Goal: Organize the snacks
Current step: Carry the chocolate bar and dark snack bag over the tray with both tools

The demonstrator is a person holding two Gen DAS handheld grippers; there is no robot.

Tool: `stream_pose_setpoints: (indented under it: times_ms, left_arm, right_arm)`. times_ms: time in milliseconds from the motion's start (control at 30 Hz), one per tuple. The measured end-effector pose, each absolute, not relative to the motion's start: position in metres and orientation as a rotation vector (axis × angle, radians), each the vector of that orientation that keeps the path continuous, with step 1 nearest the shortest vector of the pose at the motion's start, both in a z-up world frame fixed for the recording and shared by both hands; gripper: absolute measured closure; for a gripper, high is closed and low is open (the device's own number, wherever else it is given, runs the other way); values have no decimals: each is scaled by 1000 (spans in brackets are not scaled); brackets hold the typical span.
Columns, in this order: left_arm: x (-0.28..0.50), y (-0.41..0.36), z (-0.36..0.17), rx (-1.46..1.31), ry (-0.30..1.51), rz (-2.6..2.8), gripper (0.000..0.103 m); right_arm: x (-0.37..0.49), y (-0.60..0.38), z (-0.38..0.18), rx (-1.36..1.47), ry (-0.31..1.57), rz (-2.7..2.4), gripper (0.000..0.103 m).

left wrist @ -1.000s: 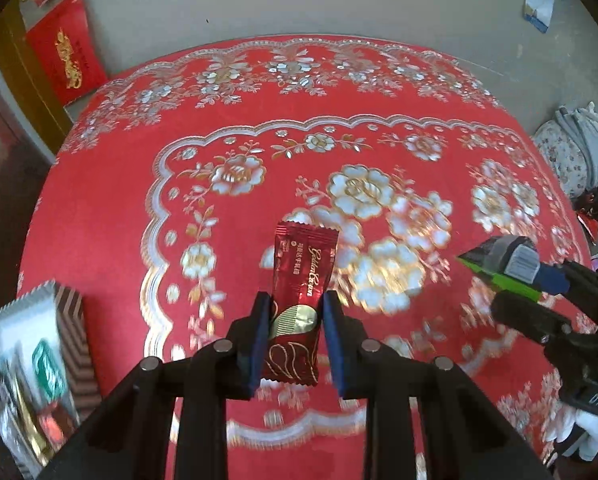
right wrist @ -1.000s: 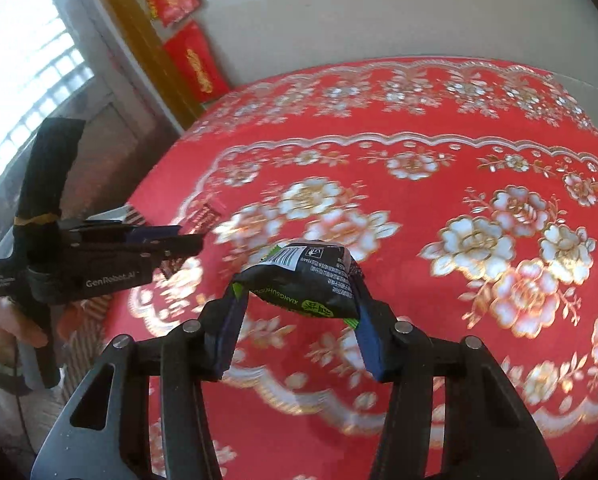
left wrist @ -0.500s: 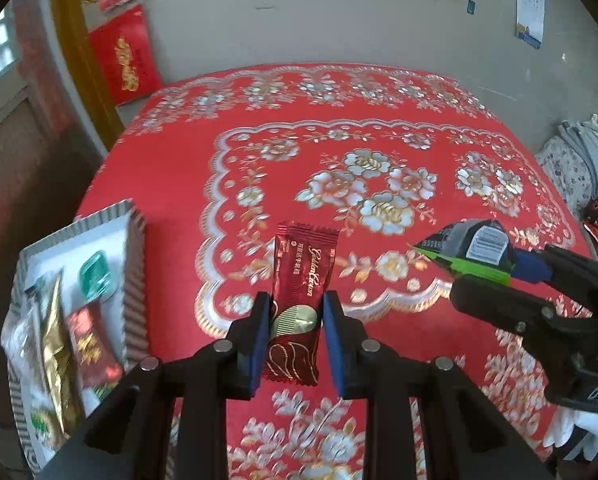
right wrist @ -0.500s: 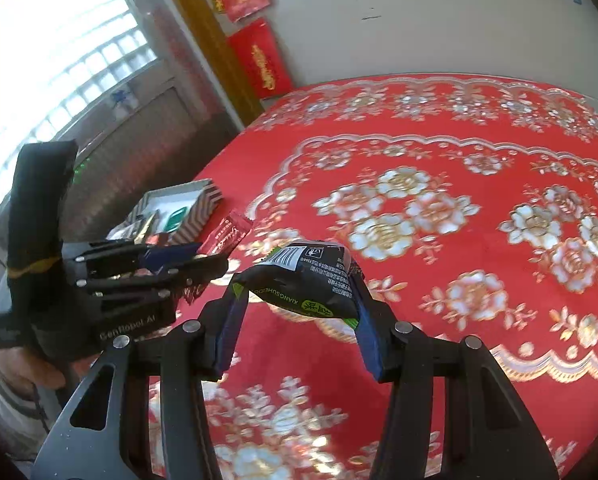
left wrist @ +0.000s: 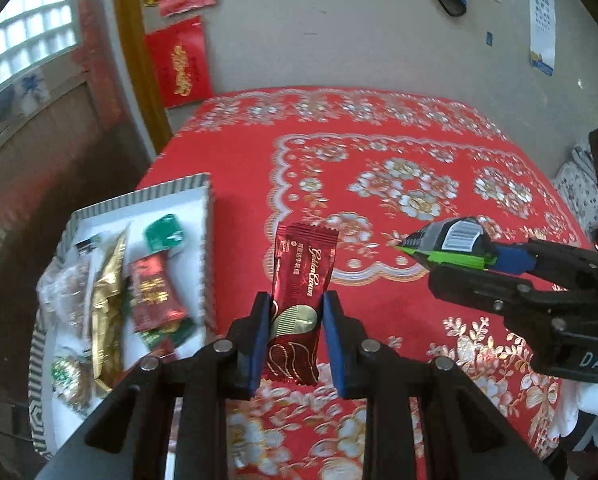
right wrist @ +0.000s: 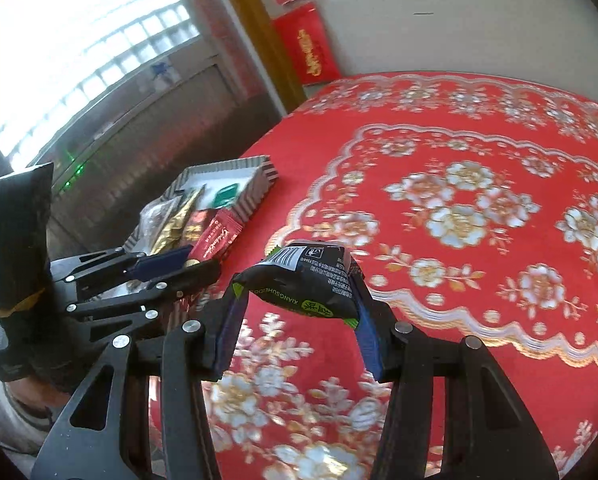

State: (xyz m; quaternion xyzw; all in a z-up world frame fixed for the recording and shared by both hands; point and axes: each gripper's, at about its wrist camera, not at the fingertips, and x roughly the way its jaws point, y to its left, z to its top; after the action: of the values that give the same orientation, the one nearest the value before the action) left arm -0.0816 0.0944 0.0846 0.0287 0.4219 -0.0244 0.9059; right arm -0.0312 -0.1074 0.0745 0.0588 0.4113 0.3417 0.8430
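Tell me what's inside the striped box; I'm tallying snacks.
The striped box holds a green packet, gold wrapper, red candy and a clear bag; anything beneath them is covered.

Glossy foil red candy wrapper (left wrist: 299, 304), shiny black snack packet (right wrist: 311, 280), sheened embroidered-looking tablecloth (left wrist: 399, 200), striped paper-like box (left wrist: 203, 216)

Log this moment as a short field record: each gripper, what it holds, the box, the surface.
left gripper: shut on red candy packet
right gripper: shut on black snack packet
striped box: open, at the table's left edge, holds several wrapped snacks
both packets: held above the table, outside the box
surface: red floral tablecloth
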Motion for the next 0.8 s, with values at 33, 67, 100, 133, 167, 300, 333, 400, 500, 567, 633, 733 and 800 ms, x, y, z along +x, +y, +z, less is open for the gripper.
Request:
stream_pose_setpoints:
  times_ms: [33,67,100,133,167,300,333,400,500,567,633,733,800]
  left_arm:
    - [-84,100,87,56,861,-34,74]
    - [-86,105,88,57,852,-20,74]
    - [-88,111,90,58,842,-2,74]
    - [-89,117,91,55,837,9,74]
    - [-91,121,92,52,834,19,74]
    - [-98,146,96,31,814,65,74]
    - [-99,151,97,29,808,79,74]
    - [-102,163,98,20,802,101,74]
    - [-105,181,97,1,799,136,74]
    - [-106,190,96,-11,798,155,74]
    - [-107,199,95,-20,797,176,74]
    - [-108,209,91,-19,793,204,74]
    - [-109,213,89,-26,797,209,74]
  right_arm:
    - [-32,-100,76,117,866,734,53]
    - [-33,-95,77,111,864,744,53]
    - [-33,-89,78,108,863,757,53]
    - [-34,-83,79,103,863,767,53]
    - [-34,-76,80,96,864,778,53]
    - [-37,-50,81,64,871,822,53]
    - [-37,-43,81,56,872,833,53]
    - [-39,-31,83,42,872,854,53]
    - [-40,-14,84,19,876,880,53]
    - [-41,-1,85,5,880,901,53]
    - [-41,9,84,-5,883,913,53]
    - [-43,23,83,-22,890,933,53]
    - [-44,31,81,-31,896,946,53]
